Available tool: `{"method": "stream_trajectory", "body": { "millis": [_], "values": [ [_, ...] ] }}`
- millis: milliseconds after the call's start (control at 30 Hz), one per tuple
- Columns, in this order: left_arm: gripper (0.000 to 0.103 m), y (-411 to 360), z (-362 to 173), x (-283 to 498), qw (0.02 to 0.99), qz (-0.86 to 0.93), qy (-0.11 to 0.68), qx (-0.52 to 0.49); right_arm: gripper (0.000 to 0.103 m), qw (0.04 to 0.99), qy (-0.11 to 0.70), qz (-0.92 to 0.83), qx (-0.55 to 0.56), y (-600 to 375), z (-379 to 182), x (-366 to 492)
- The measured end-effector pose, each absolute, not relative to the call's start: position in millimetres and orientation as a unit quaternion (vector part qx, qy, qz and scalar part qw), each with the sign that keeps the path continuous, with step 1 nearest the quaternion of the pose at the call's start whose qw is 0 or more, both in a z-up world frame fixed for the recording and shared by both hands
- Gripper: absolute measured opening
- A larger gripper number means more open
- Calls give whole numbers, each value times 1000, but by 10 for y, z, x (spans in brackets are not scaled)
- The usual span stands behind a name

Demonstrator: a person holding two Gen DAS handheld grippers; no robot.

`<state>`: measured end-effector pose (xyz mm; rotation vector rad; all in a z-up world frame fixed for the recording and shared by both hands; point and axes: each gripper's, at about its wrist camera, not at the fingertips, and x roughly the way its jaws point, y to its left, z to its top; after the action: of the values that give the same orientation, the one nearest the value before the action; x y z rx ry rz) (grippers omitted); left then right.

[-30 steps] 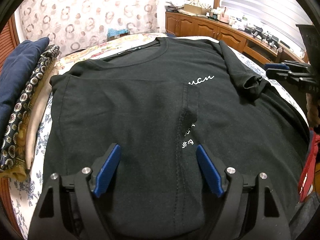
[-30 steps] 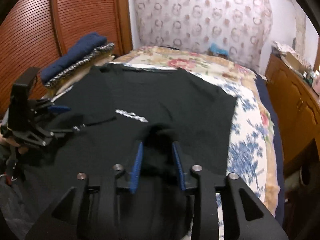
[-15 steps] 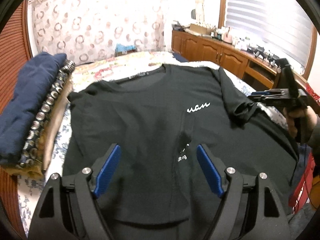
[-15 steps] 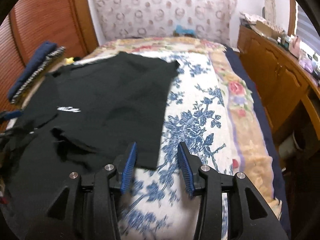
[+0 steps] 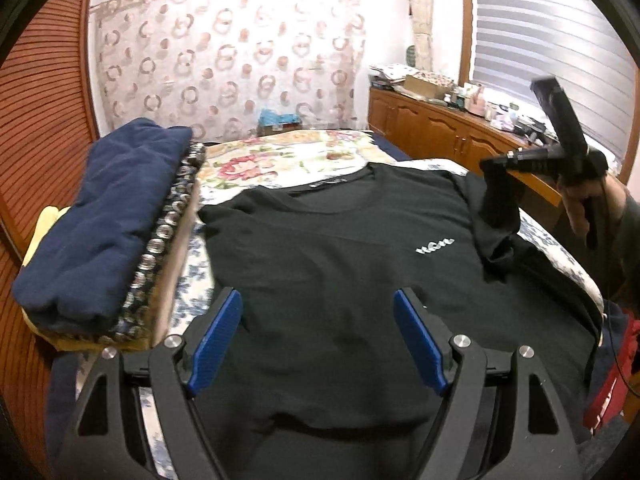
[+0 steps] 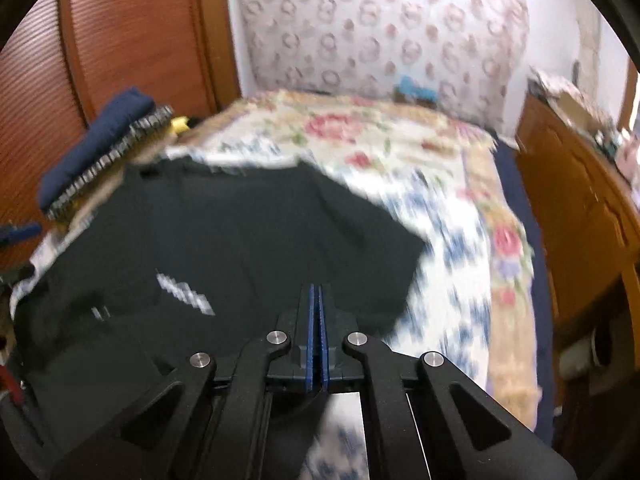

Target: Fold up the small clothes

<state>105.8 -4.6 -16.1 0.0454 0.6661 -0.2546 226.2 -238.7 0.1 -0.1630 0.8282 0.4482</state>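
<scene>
A black T-shirt [image 5: 340,264] lies spread out on the bed [image 5: 280,160], filling the middle of the left wrist view, with its neck hole toward the top of the frame and small white letters on the chest at the right. The left tool [image 5: 318,344] sits at the bottom middle of that view with its two blue fingers [image 5: 218,340] wide apart, and it holds nothing; the shirt lies under the gap. At the right edge of the same frame, the right tool [image 5: 496,164] is lifted up in a hand [image 5: 580,208], and one black sleeve hangs down from its tip. In the right wrist view, the right tool [image 6: 317,320] at the bottom middle has its blue fingers [image 6: 310,336] pressed tight together. That view is blurry, so the cloth between them is hard to see there. The shirt [image 6: 224,248] fills the left and middle of that frame, on the flowered bed cover [image 6: 460,216]. A stack of folded clothes [image 5: 108,232] with a dark blue one on top sits at the left of the left wrist view, just beside the shirt. A wooden cabinet [image 5: 440,132] stands at the upper right.
</scene>
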Motion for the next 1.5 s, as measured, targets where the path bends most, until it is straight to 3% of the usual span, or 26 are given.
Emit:
{"method": "stream_trajectory", "body": {
  "millis": [400, 533, 600, 800, 900, 1100, 1500],
  "values": [
    [79, 71, -317, 1309, 932, -105, 346, 25, 0, 867, 400, 278, -106, -1422, -147, 2929],
    [79, 49, -353, 1402, 930, -107, 351, 33, 27, 872, 395, 272, -98, -1490, -159, 2940],
    [79, 53, -355, 1470, 929, -105, 354, 38, 34, 882, 386, 255, -96, -1654, -124, 2871],
    [79, 109, -337, 1789, 926, -95, 362, 48, 40, 880, 397, 228, -128, -1992, -249, 2681],
    [78, 176, -326, 1949, 923, -99, 369, 42, 49, 883, 405, 203, -118, -2222, -361, 2715],
    [52, 196, -291, 2256, 916, -89, 387, 60, 52, 884, 420, 177, -104, -2520, -535, 2853],
    [51, 58, -573, 2855, 883, -38, 455, 107, 55, 875, 438, 182, -94, -2673, -747, 2952]
  ]
}}
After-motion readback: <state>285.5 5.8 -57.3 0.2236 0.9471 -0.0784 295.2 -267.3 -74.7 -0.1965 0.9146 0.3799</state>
